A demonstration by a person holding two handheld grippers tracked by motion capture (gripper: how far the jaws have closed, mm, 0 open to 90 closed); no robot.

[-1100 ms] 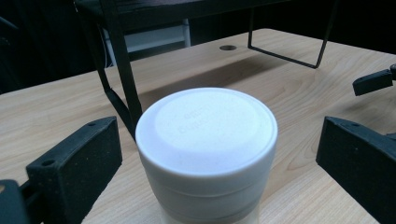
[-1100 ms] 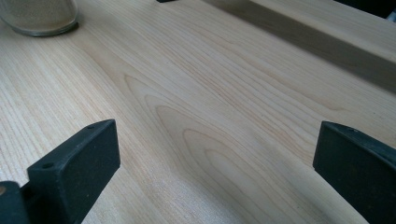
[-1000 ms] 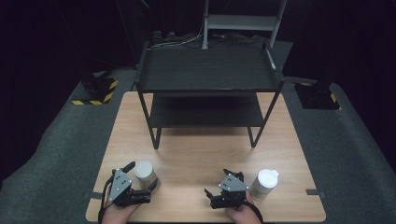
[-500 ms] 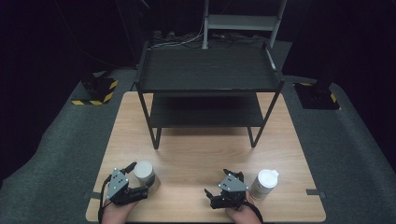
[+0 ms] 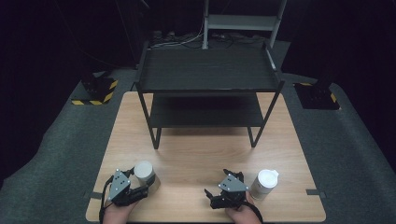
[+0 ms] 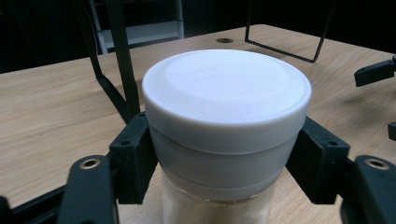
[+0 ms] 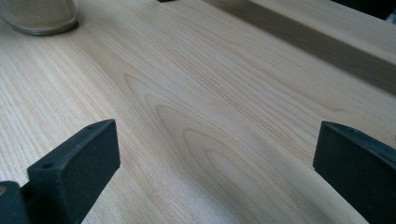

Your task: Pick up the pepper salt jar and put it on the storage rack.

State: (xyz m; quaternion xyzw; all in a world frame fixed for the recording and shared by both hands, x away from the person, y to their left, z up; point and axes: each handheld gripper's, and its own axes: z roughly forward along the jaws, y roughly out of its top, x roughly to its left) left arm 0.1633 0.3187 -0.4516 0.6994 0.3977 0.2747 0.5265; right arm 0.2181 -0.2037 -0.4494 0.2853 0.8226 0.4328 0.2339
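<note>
Where dark surrounds, wooden table (image 5: 205, 154), black shelf (image 5: 208, 70)

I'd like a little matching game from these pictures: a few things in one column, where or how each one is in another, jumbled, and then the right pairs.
Things:
1. white-lidded round jar with pale powder
2. white-capped plastic bottle
3. black two-tier metal shelf
4. right gripper

Places or states:
A. at the far side of the wooden table
B. clamped between the left gripper's black jaws, which have just been closing
C. jaws wide apart over bare wood
D. standing free beside the right gripper

Pairs: 1-B, 2-D, 3-A, 4-C
</note>
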